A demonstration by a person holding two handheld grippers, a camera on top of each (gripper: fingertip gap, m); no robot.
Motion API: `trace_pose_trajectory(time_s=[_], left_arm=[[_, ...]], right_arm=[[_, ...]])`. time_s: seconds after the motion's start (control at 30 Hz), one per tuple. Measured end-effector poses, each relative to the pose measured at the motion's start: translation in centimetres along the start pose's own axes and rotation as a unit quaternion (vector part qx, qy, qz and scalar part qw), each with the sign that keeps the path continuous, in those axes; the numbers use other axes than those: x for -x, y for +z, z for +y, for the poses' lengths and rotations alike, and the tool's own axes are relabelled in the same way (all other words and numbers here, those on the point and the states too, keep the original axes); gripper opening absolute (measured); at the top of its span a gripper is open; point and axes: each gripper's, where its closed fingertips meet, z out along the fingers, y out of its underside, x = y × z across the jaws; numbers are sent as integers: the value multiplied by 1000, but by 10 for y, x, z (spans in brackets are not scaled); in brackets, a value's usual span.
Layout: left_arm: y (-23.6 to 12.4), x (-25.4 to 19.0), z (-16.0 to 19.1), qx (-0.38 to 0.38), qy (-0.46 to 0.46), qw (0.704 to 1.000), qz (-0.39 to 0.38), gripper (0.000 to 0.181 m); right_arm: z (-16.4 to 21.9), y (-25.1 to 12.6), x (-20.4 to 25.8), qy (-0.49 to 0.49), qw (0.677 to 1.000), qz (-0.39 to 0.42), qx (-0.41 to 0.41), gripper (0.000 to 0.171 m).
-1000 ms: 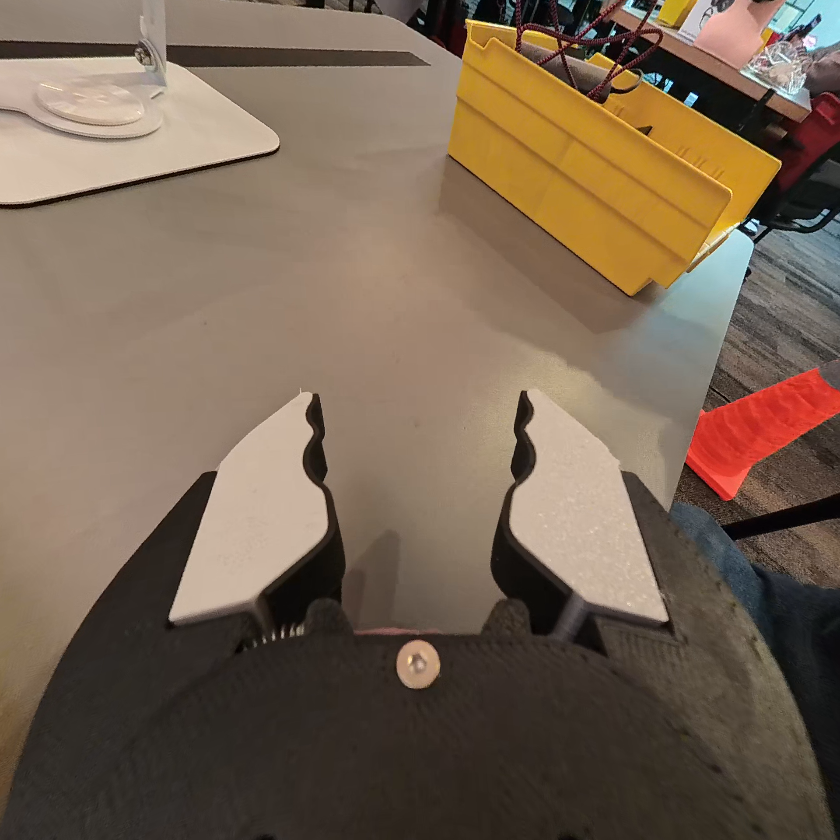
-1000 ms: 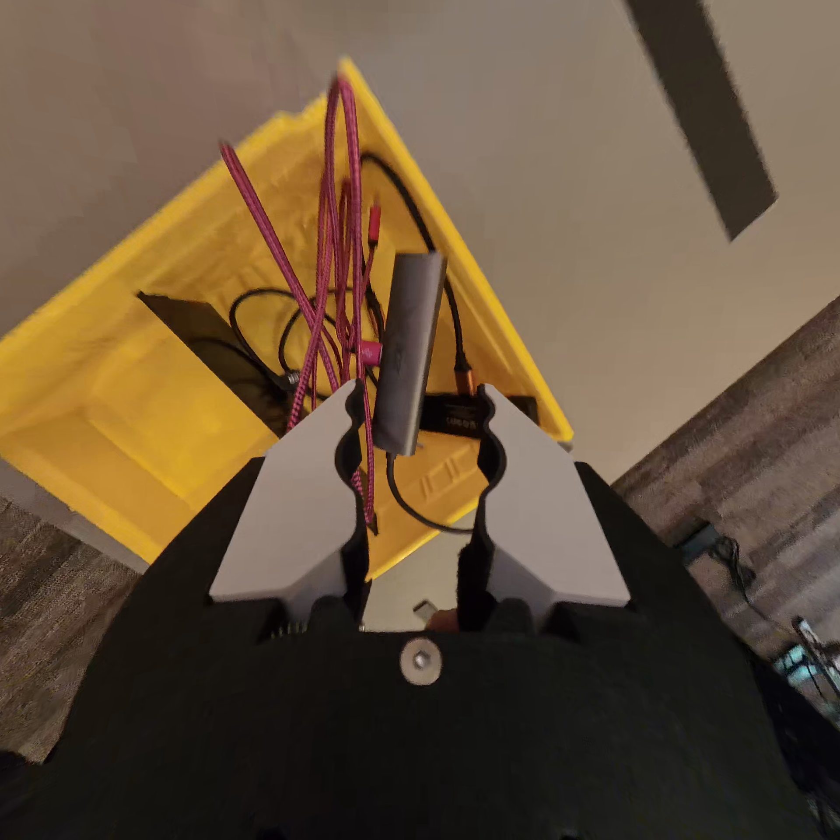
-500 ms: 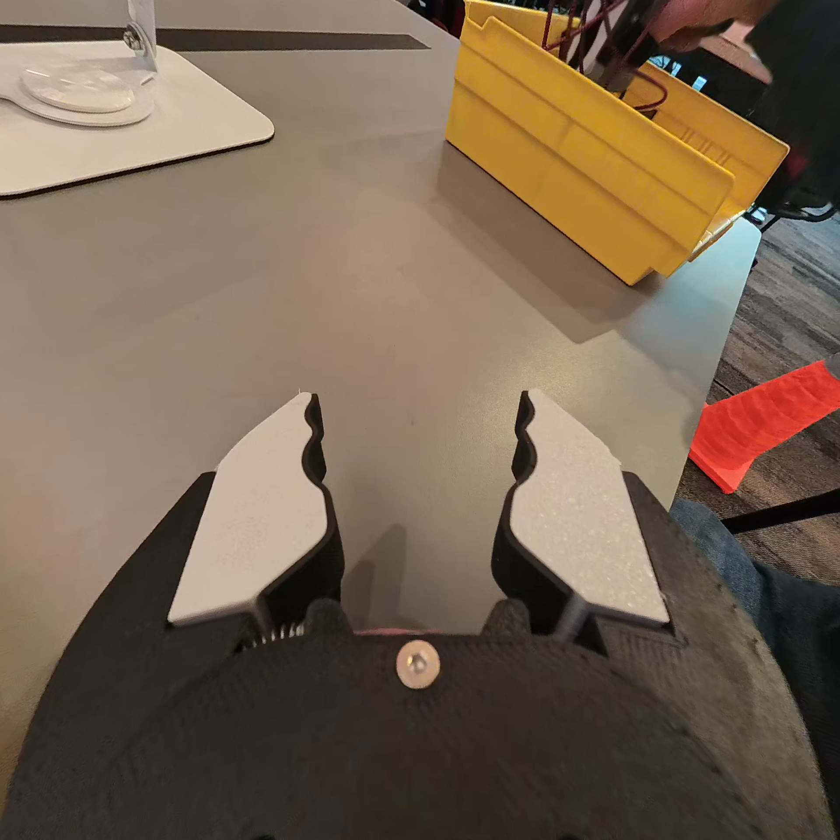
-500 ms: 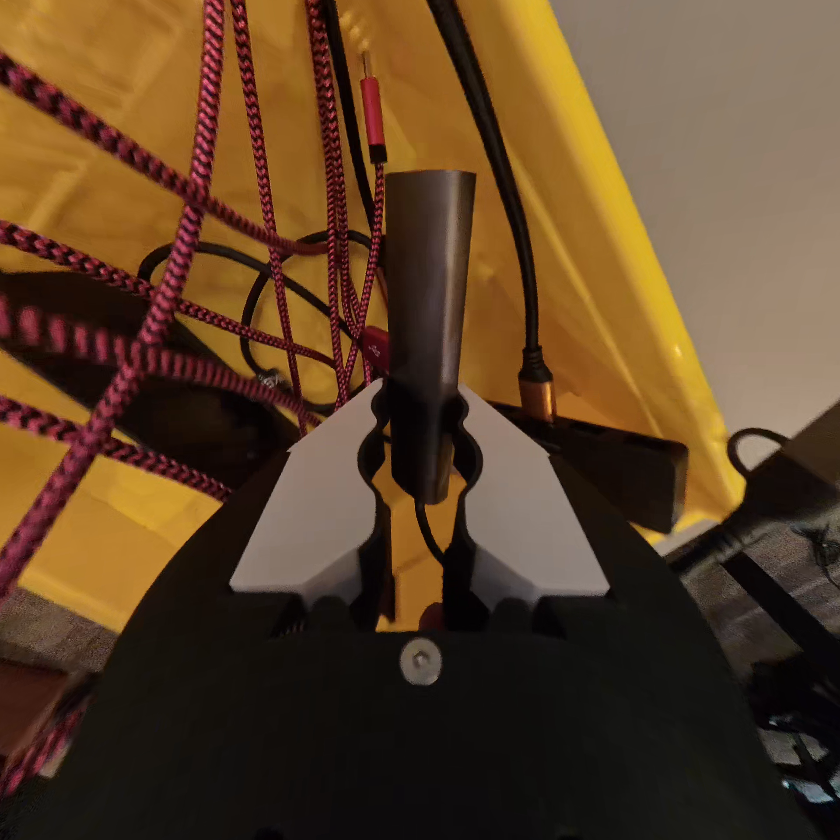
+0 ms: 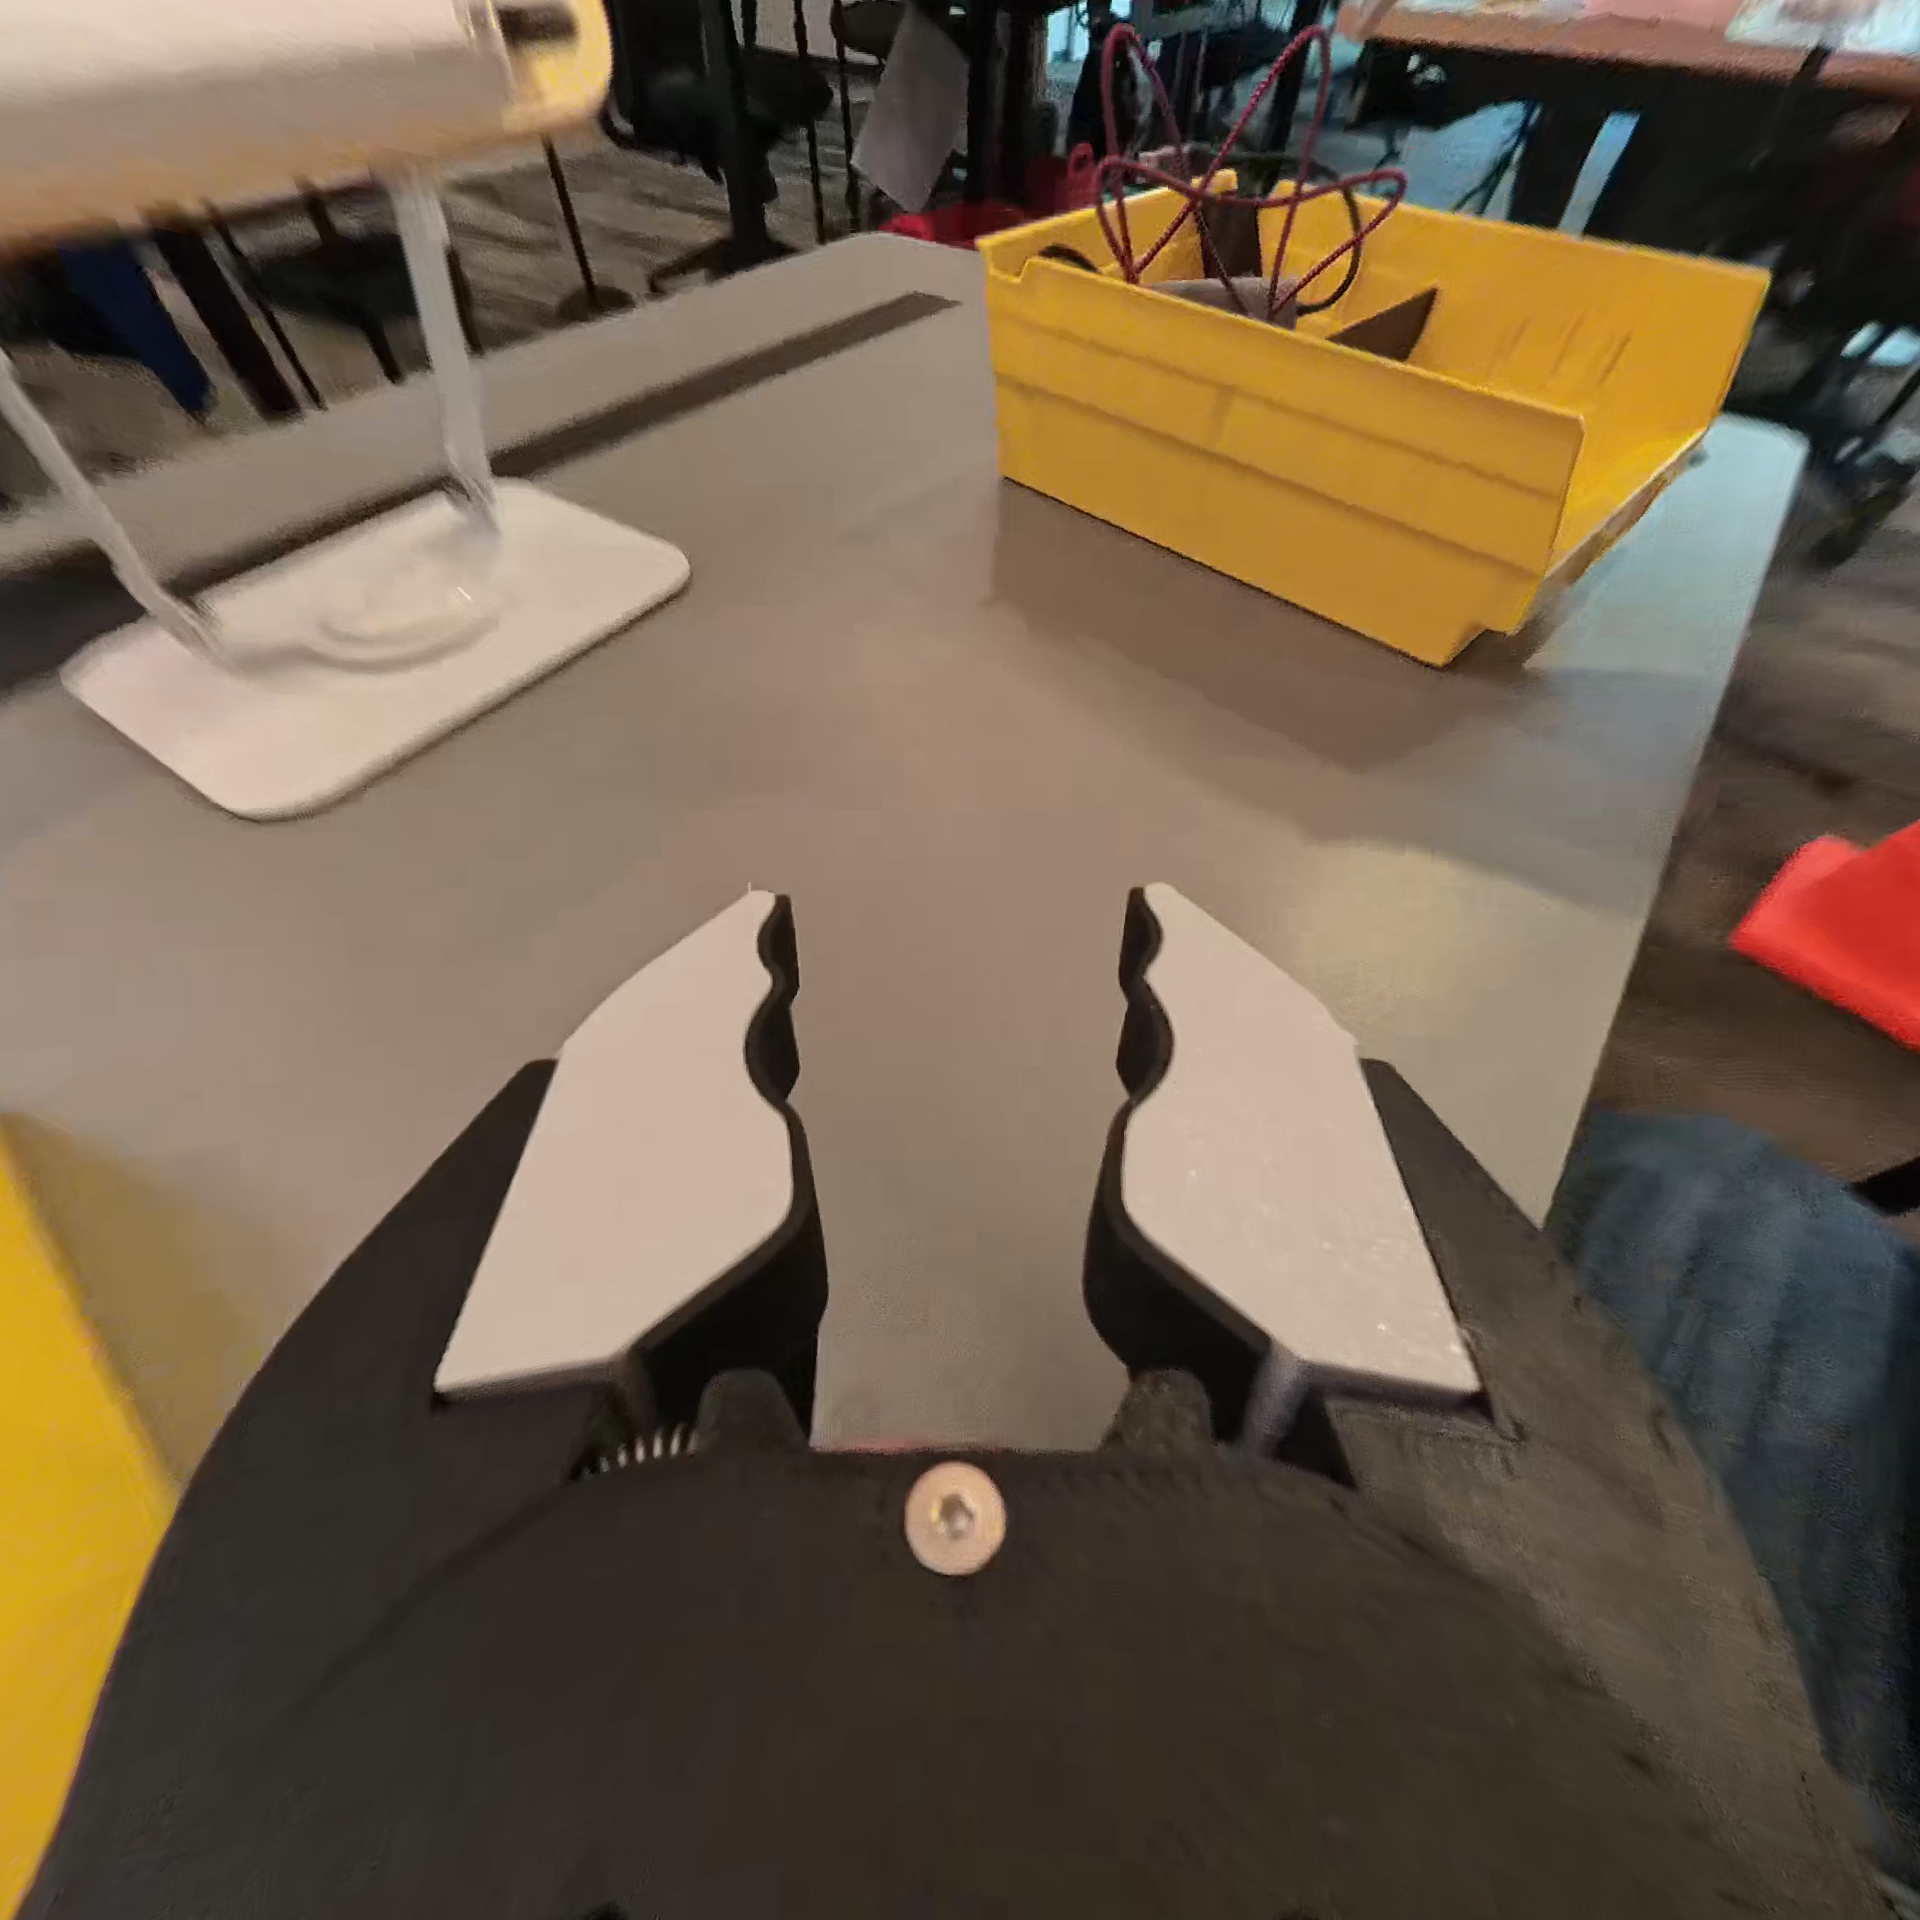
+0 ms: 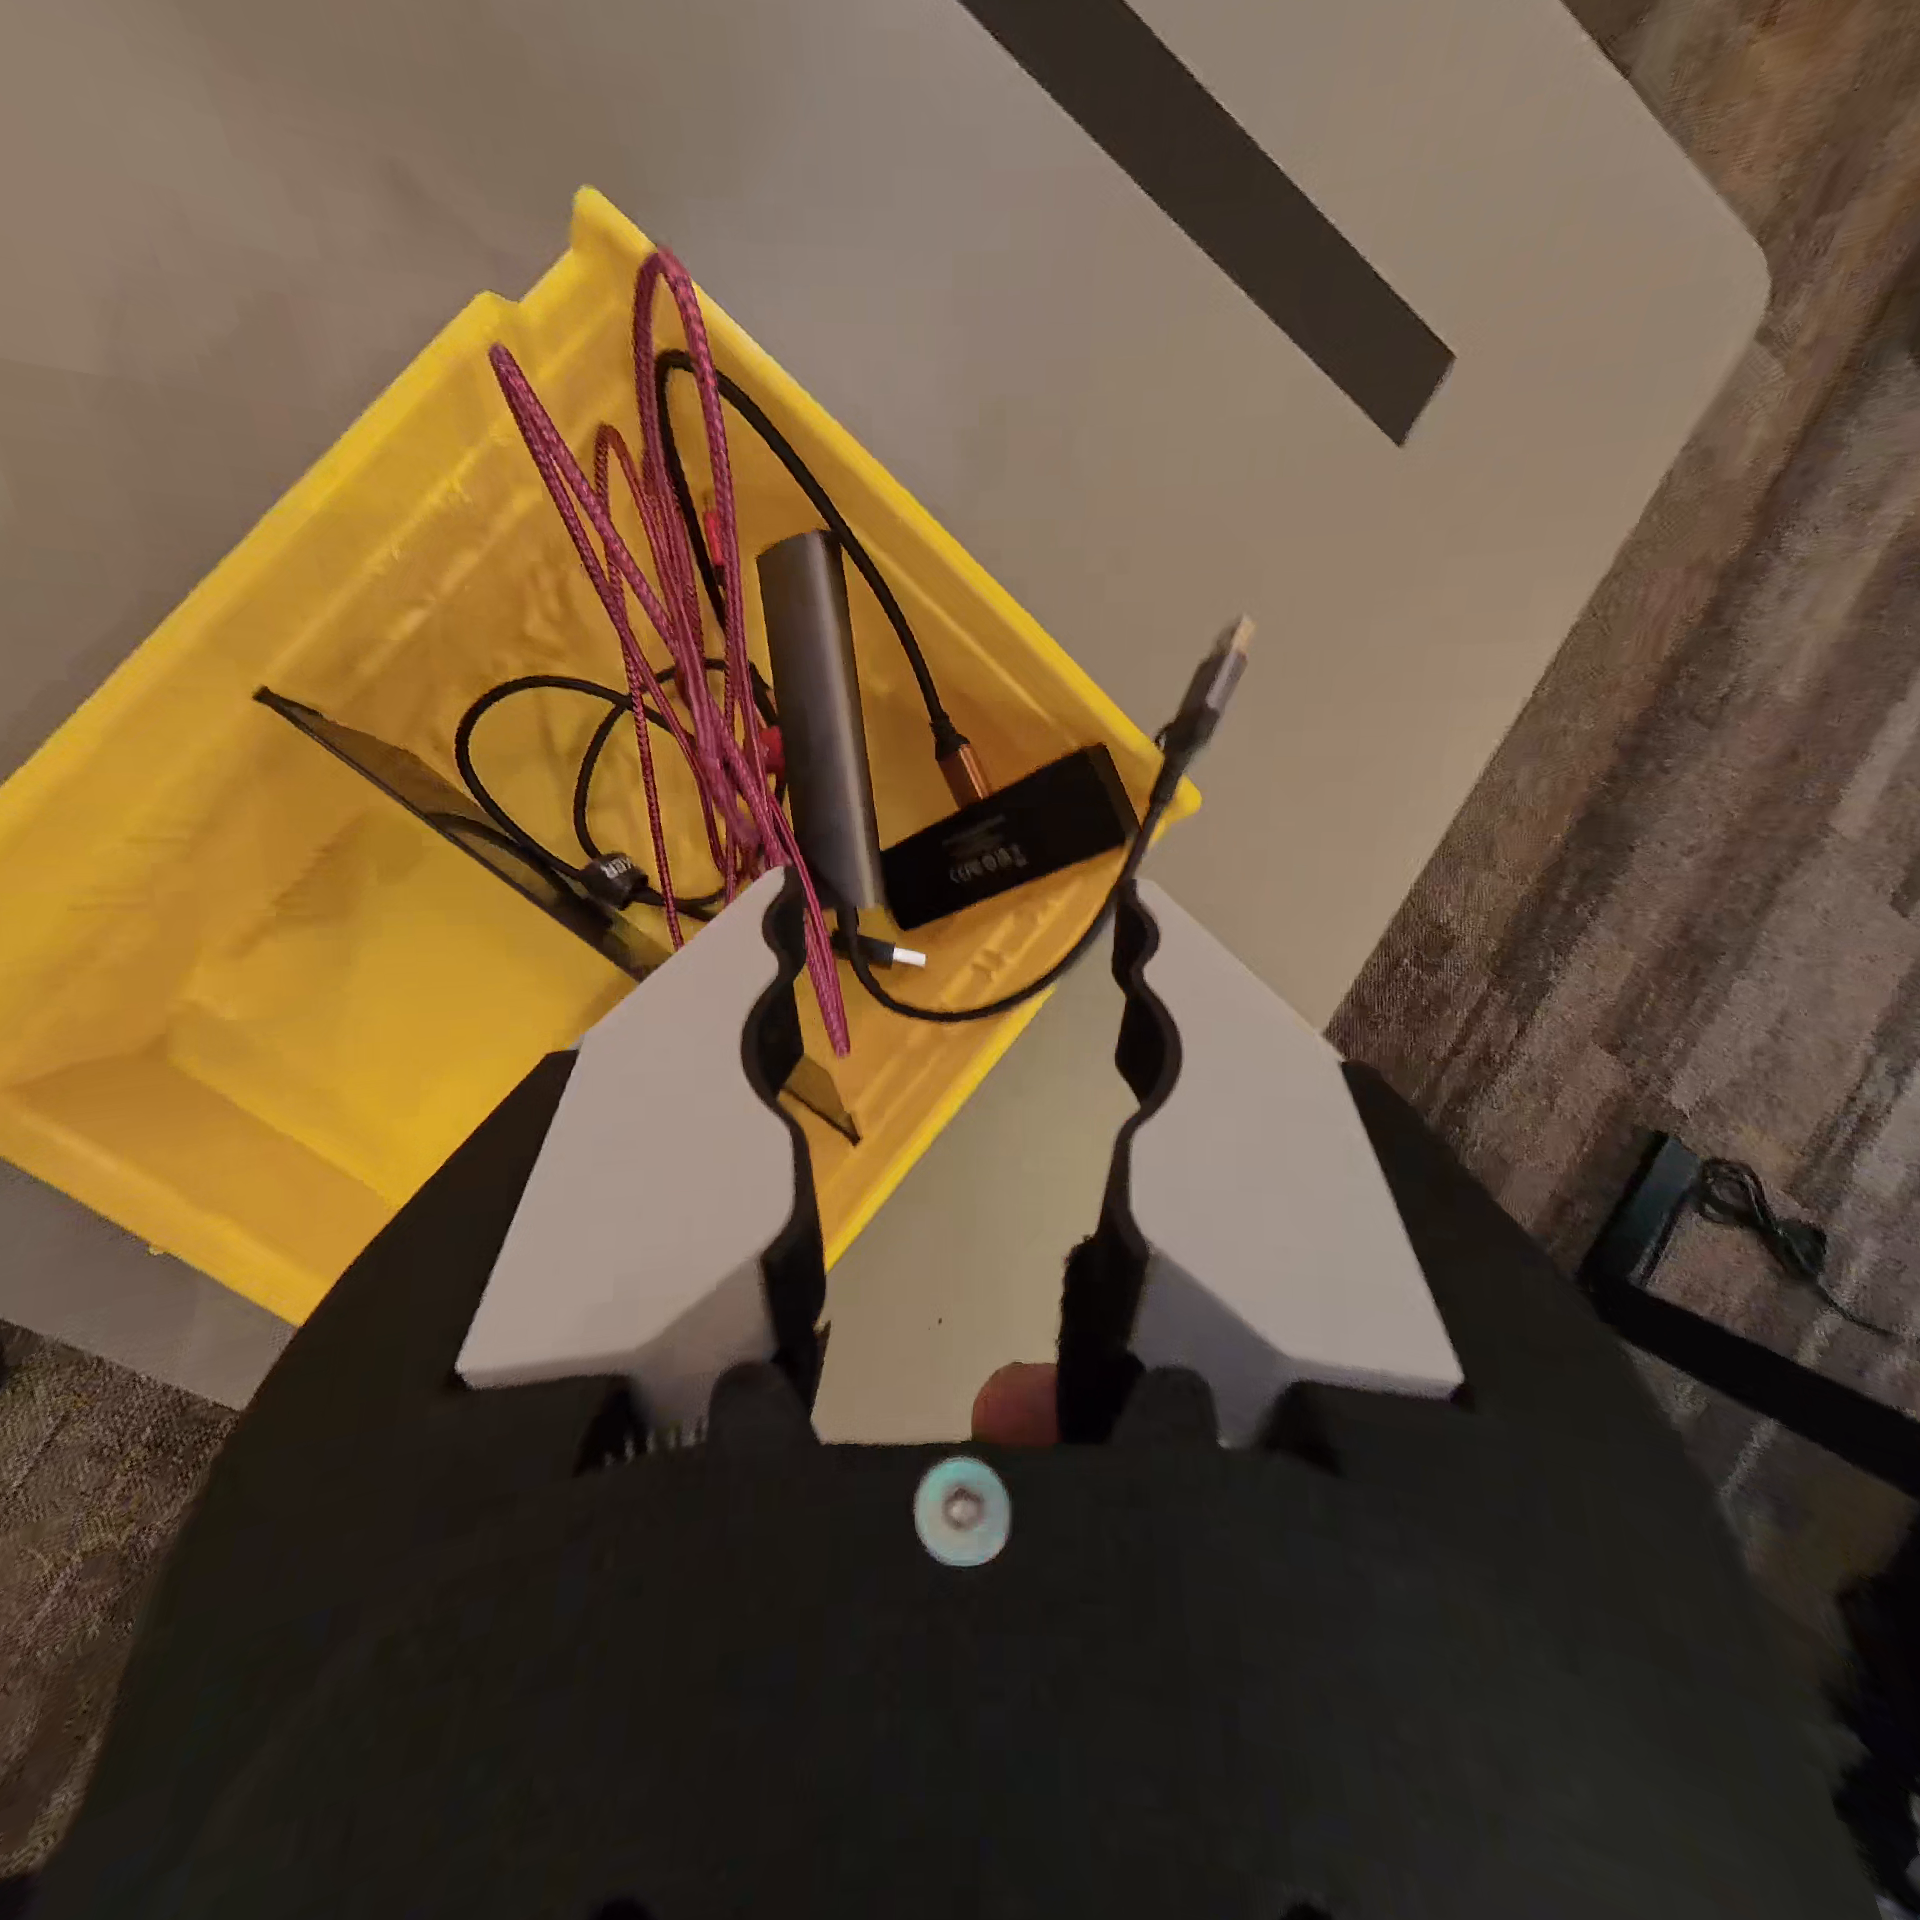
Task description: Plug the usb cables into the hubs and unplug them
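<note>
A yellow bin (image 6: 343, 935) stands near the corner of the grey table (image 6: 1143, 312). In it lie a grey hub (image 6: 821, 727), a black hub (image 6: 1003, 836), red braided cables (image 6: 665, 623) and black cables (image 6: 520, 727). The grey hub's thin black cable curves past my right fingertip, and its USB plug (image 6: 1226, 665) sticks up over the bin's edge. My right gripper (image 6: 956, 883) hangs above the bin, open and empty. My left gripper (image 5: 954, 899) is open and empty above bare table, well short of the bin (image 5: 1299, 457).
A white stand base (image 5: 395, 675) with clear legs sits on the table at the far left. An orange object (image 5: 1849, 945) lies on the floor past the table's right edge. Something yellow (image 5: 52, 1455) shows at the lower left edge. A black strip (image 6: 1226, 208) crosses the table. My right fingertips sit around 50 cm from my left ones. The grey hub (image 6: 821, 727) is about 10 cm from my right fingertips and 45 cm from my left.
My right gripper was shut on the grey hub low in the bin; now it is open and higher, and the hub lies in the bin. My left gripper has tilted up and turned.
</note>
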Motion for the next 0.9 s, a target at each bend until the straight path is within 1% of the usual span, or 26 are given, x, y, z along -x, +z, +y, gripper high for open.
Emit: trace_pose_trajectory(time_s=[0.07,0.13,0.17,0.2,0.23,0.27,0.3,0.37,0.43,0.47,0.5,0.57,0.6,0.63,0.7,0.73,0.77,0.83,0.9], left_arm=[[-17,7,-19,2,59,997,-44,57],[-41,24,-34,15,94,990,-100,63],[-57,36,-40,22,102,986,-131,66],[-75,52,-45,30,107,980,-168,71],[-96,70,-47,41,111,971,-206,76],[-119,89,-47,56,111,961,-245,83],[-143,108,-45,69,107,951,-282,87],[-192,145,-35,90,87,929,-348,89],[-234,179,-10,121,47,909,-395,92],[-250,193,6,140,22,902,-407,96],[-262,205,24,155,-9,898,-412,97],[-270,220,61,186,-86,898,-389,108],[-269,224,77,192,-121,900,-372,108],[-265,225,90,197,-152,903,-350,107],[-256,228,114,223,-183,902,-320,104],[-251,229,124,237,-188,902,-310,99],[-244,227,133,246,-198,904,-290,92],[-231,222,141,257,-216,906,-259,78],[-231,228,142,267,-197,904,-271,66]], right_arm=[[17,-3,5,21,1000,0,-1,62],[34,-3,8,45,999,10,-8,66],[44,-3,9,52,998,20,-12,68],[51,-3,10,58,997,37,-24,75],[57,-4,12,64,996,47,-40,77],[65,-3,17,72,995,45,-46,73],[74,-3,21,78,995,49,-46,75],[86,0,24,85,993,61,-62,77],[102,9,31,93,992,53,-59,79],[111,13,31,97,992,56,-56,83],[119,18,34,106,992,48,-51,83],[128,24,42,143,988,15,-64,84],[129,26,46,154,985,-2,-72,81],[131,28,51,155,985,-15,-73,81],[133,33,65,160,983,-53,-70,82],[131,35,72,169,980,-76,-75,81],[133,38,76,174,979,-81,-69,76],[141,47,82,166,983,-74,-37,76],[145,56,90,165,983,-76,-17,63]])
